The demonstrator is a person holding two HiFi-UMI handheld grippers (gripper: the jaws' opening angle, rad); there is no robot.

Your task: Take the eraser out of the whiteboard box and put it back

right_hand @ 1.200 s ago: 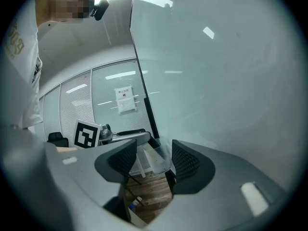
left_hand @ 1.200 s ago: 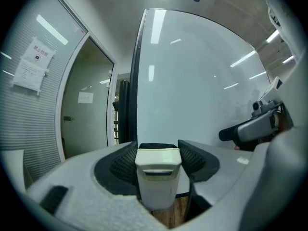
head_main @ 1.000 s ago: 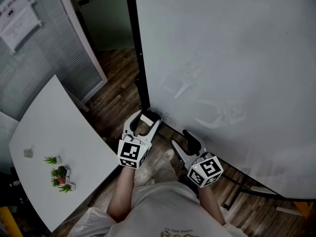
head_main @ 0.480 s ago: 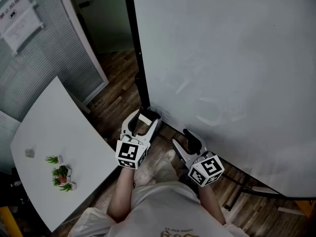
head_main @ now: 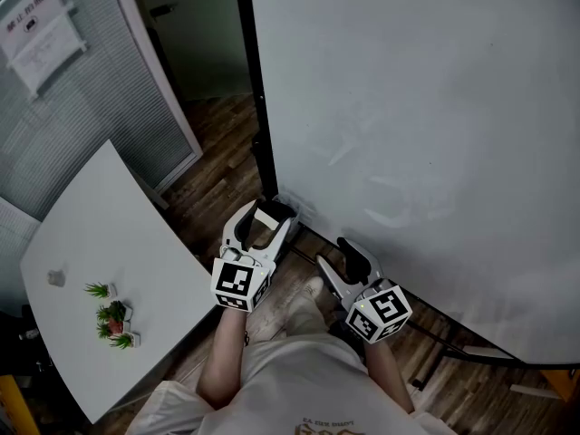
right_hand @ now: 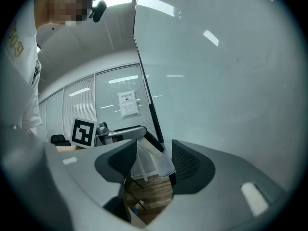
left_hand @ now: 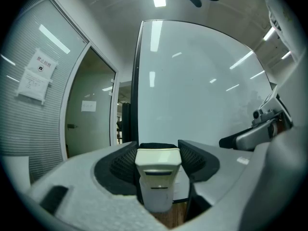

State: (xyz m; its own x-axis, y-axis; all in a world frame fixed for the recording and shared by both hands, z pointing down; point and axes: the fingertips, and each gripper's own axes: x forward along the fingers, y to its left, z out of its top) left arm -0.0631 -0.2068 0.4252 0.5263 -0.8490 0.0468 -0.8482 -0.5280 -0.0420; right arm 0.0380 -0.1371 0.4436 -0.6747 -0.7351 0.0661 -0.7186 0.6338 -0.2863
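Note:
A cream eraser (left_hand: 156, 177) with a black felt face sits upright between the jaws of my left gripper (left_hand: 158, 151), which is shut on it. In the head view this gripper (head_main: 263, 217) holds the eraser (head_main: 269, 214) level, just in front of the whiteboard's (head_main: 408, 107) lower left corner. My right gripper (head_main: 337, 257) hovers a little to its right, near the board's bottom edge. Its jaws stand open with nothing between them (right_hand: 150, 160). Beyond them I see a pale translucent box (right_hand: 163, 166) at the board's corner and the left gripper (right_hand: 120, 134).
A black post (head_main: 256, 107) edges the whiteboard on the left. A white table (head_main: 100, 234) with small potted plants (head_main: 111, 320) stands at lower left. A glass partition with blinds (head_main: 72, 107) and a doorway lie behind. The board's stand foot (head_main: 471, 350) crosses the wooden floor.
My left gripper has risen very slightly with the eraser still in it. The right gripper has kept still.

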